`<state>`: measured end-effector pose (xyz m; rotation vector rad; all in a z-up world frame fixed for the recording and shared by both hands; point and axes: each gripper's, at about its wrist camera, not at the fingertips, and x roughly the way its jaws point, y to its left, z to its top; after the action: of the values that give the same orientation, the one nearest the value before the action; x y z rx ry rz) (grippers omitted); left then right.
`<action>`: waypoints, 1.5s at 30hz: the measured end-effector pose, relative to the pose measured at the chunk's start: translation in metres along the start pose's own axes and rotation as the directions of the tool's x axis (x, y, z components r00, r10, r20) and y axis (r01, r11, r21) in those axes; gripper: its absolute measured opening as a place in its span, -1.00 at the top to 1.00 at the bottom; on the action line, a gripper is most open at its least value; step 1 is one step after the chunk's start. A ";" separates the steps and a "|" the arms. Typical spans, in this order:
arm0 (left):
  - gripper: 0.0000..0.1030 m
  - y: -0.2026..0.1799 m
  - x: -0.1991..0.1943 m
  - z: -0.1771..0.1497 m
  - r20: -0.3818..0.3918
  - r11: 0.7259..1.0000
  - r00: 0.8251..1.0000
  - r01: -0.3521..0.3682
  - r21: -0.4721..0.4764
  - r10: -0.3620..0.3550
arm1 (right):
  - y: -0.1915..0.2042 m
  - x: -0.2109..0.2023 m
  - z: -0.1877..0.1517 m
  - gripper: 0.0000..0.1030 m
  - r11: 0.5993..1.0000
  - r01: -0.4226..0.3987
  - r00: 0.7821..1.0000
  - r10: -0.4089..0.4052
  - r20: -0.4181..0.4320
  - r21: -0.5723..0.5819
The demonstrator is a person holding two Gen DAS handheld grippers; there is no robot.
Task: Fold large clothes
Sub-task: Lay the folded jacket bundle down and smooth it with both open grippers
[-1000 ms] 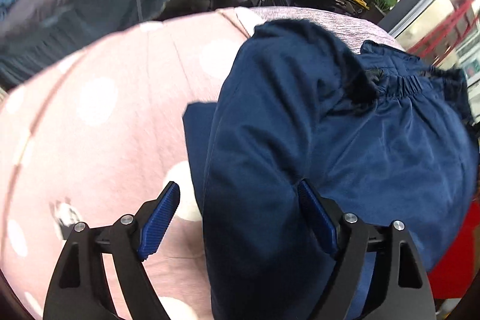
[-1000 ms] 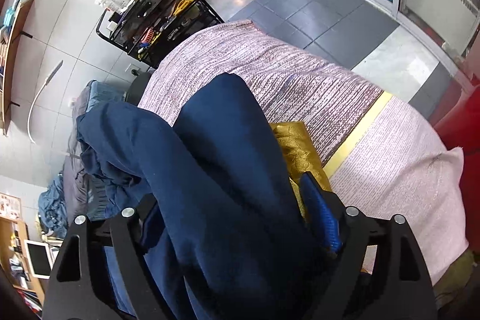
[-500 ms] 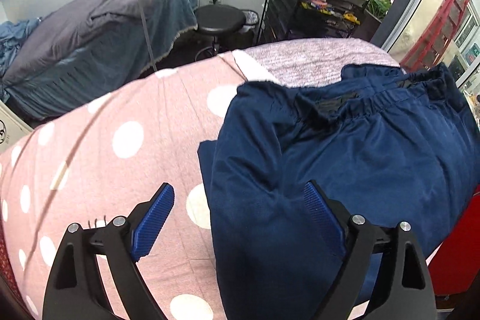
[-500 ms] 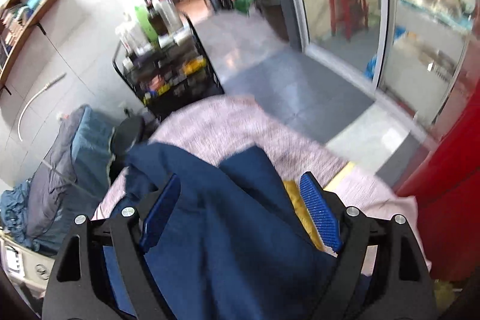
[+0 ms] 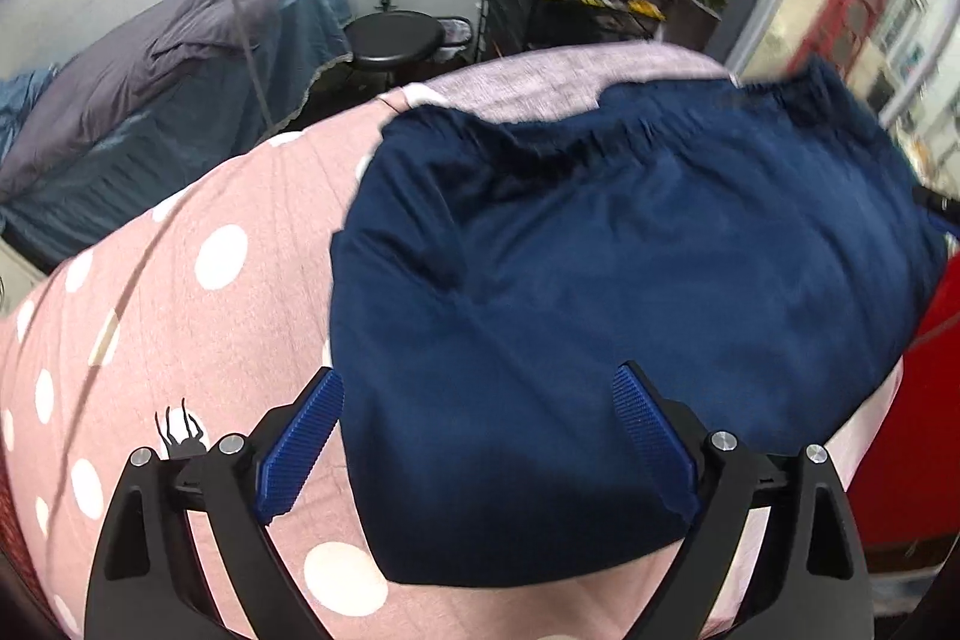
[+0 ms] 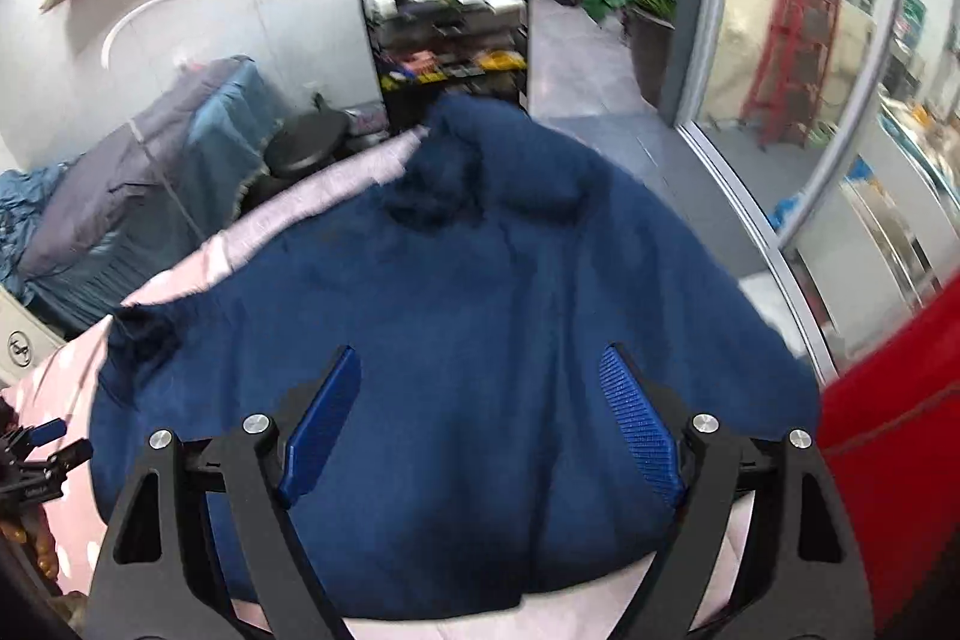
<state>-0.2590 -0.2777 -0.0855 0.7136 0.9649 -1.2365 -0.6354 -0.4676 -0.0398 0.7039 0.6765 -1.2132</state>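
The trousers lay in a folded navy bundle on the bed, spread ahead of both pairs of jaws. Their gathered waistband sat at the far edge, well beyond the jaws, and the smooth fold edge lay nearest, just under the jaw tips. That placing suggested the legs had been brought up toward the waist, leaving a flat, short stack.

The left gripper had its jaws wide, holding nothing. Its left pad stood over bare spotted sheet just beside the bundle's left edge, and the right pad over the cloth itself, so the jaws straddled that edge. The right gripper was likewise wide and empty, both pads over the navy cloth, clear above it as far as could be told.

Both hovering open over the near edge fitted a release just made, or a fresh grip being lined up; which, I could not tell. A further fold would likely need each gripper to pinch a near corner. The cloth looked thin and slippery, so layers might slide apart when lifted.
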 end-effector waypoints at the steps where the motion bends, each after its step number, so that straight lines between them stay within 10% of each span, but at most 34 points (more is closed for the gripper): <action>1: -0.74 -0.003 0.003 -0.005 -0.006 1.000 1.000 0.001 0.018 -0.001 | -0.009 0.003 -0.005 -0.58 1.000 0.019 1.000 -0.019 -0.014 0.017; 14: -0.90 -0.009 0.068 -0.030 -0.175 0.996 0.984 0.033 0.085 -0.018 | -0.014 0.062 -0.046 -0.86 0.973 0.153 0.978 -0.175 -0.118 -0.173; 26: -0.91 -0.014 0.066 -0.047 -0.101 0.993 0.995 -0.004 0.117 0.016 | 0.002 0.048 -0.053 -0.89 0.949 0.265 0.959 -0.278 -0.061 -0.171; 33: -0.88 -0.014 0.016 -0.038 -0.008 0.987 0.996 -0.090 0.136 0.092 | 0.038 -0.005 -0.054 -0.89 0.989 0.141 0.982 -0.133 -0.137 0.047; 45: -0.88 -0.077 -0.068 -0.027 0.009 0.943 0.996 -0.091 0.320 0.093 | 0.144 -0.057 -0.087 -0.89 0.991 0.098 0.966 -0.118 -0.229 -0.095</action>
<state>-0.3429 -0.2404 -0.0323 1.0069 0.7323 -1.3231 -0.5157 -0.3372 -0.0311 0.7549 0.9669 -1.2045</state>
